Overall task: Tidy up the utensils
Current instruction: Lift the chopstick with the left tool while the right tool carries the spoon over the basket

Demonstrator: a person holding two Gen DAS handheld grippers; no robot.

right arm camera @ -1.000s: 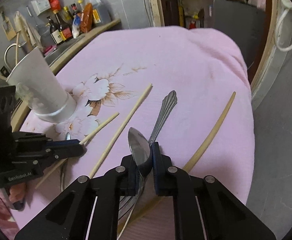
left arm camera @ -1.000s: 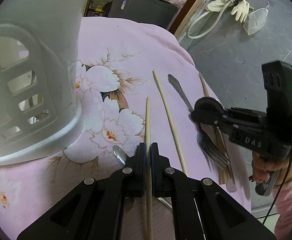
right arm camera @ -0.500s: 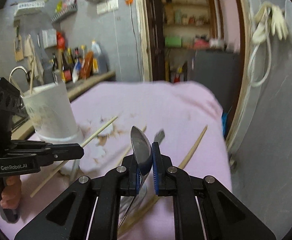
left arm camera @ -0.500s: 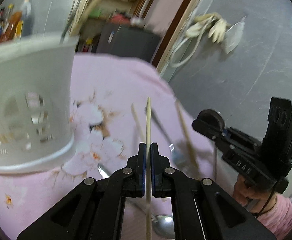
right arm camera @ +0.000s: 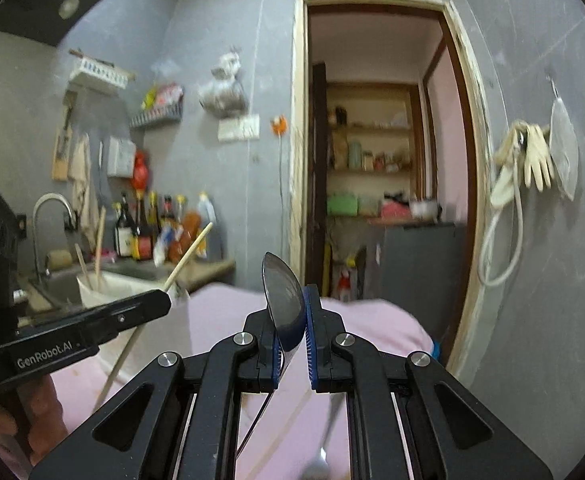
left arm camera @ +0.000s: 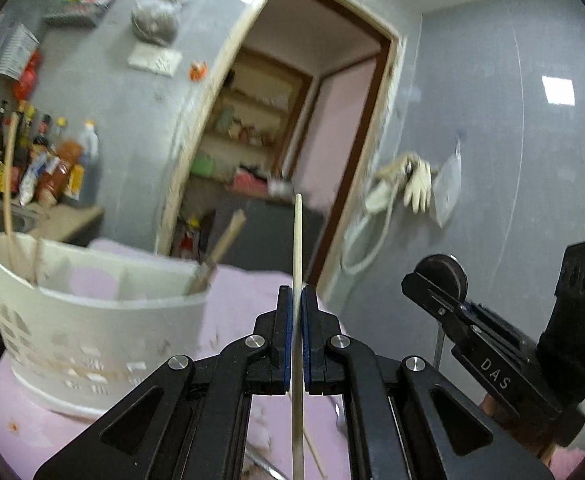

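My left gripper [left arm camera: 297, 300] is shut on a pale wooden chopstick [left arm camera: 298, 240] that stands upright, its tip well above the jaws. A white slotted utensil holder [left arm camera: 92, 320] sits to its left on the pink cloth, with chopsticks [left arm camera: 8, 184] leaning inside it. My right gripper [right arm camera: 292, 312] is shut on a metal spoon [right arm camera: 282, 288], bowl end up. In the right wrist view the left gripper [right arm camera: 148, 304] appears at the left with its chopstick [right arm camera: 188, 256] slanting up, in front of the holder [right arm camera: 104, 288]. The right gripper [left arm camera: 432, 276] shows at the right of the left wrist view.
A pink flowered cloth [right arm camera: 220, 312] covers the table. Other utensils lie blurred on it below the grippers. A sink with a tap [right arm camera: 52, 208] and bottles [right arm camera: 144, 232] stand behind the holder. A doorway [right arm camera: 376, 160] opens ahead; gloves [right arm camera: 532, 160] hang on the right wall.
Both grippers rose off the cloth and tilted from pointing down to pointing level, carrying the chopstick and the spoon up. The holder now sits lower in the left wrist view.
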